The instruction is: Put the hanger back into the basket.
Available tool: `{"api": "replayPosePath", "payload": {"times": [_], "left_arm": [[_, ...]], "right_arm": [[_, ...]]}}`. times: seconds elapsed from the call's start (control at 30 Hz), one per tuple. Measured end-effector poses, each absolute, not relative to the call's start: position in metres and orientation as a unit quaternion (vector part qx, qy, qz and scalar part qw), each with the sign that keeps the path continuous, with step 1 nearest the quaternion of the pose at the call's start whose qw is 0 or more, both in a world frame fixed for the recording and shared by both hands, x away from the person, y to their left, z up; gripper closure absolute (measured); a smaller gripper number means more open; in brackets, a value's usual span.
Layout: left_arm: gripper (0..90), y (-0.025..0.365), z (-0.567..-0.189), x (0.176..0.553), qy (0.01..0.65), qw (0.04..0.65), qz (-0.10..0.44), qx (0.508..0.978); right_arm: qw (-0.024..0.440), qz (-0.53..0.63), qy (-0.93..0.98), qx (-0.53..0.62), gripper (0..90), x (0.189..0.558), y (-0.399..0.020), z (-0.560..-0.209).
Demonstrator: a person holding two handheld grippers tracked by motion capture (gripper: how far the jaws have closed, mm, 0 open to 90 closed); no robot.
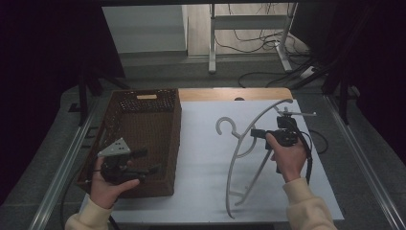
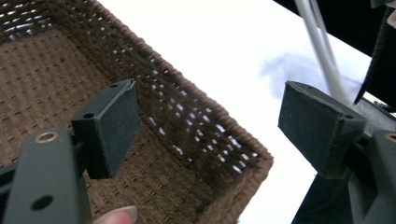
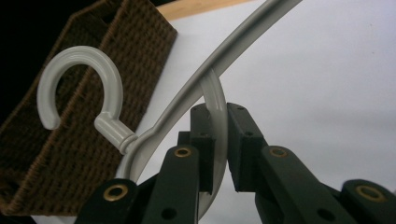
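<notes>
**Hanger pinched in my right gripper, above the white table**

The plastic clothes hanger (image 1: 249, 143) is pale grey, with a round open hook (image 3: 79, 84), a long curved shoulder bar and a thinner inner loop below the neck. My right gripper (image 1: 258, 133) has its jaws pressed together on that inner loop, just under the hook's collar; in the right gripper view the grey strip runs straight between the two black pads (image 3: 243, 140). The hanger stands tilted, hook towards the basket, its lower end down near the table's near edge; I cannot tell whether that tip touches the surface.

My left gripper (image 1: 146, 160) hovers over the near part of the brown woven basket (image 1: 174, 139), jaws spread wide with nothing between them; a fingertip (image 2: 119, 215) shows at the bottom of its view.

The table (image 1: 206, 182) is covered in white, with a strip of wood (image 1: 230, 94) at the far edge. Beyond it lie grey floor, a metal stand (image 1: 249, 24) and loose cables (image 1: 253, 43). Both sides of the room are dark, and I can make out little there.
</notes>
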State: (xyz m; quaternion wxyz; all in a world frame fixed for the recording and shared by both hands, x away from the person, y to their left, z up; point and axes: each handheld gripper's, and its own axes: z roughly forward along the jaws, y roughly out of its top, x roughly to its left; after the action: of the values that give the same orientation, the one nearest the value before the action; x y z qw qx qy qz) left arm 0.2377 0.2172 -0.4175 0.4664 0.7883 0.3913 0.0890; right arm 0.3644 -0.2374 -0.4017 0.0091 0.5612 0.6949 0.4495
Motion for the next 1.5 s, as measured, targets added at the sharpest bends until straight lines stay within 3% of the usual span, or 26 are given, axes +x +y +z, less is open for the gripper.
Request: {"api": "replayPosePath", "payload": {"times": [0.37, 1.0, 1.5], "left_arm": [[20.2, 0.185, -0.416, 0.243, 0.360, 0.462, 0.063, 0.808], [20.1, 0.165, -0.416, 0.250, 0.345, 0.457, 0.054, 0.818], [21.6, 0.109, -0.419, 0.274, 0.314, 0.451, 0.025, 0.835]], "right_arm": [[-0.001, 0.480, 0.687, 0.546, 83.4, 0.363, -0.234, -0.401], [-0.037, 0.539, 0.675, 0.502, 84.8, 0.361, -0.237, -0.396], [-0.068, 0.571, 0.668, 0.472, 84.7, 0.358, -0.236, -0.390]]}}
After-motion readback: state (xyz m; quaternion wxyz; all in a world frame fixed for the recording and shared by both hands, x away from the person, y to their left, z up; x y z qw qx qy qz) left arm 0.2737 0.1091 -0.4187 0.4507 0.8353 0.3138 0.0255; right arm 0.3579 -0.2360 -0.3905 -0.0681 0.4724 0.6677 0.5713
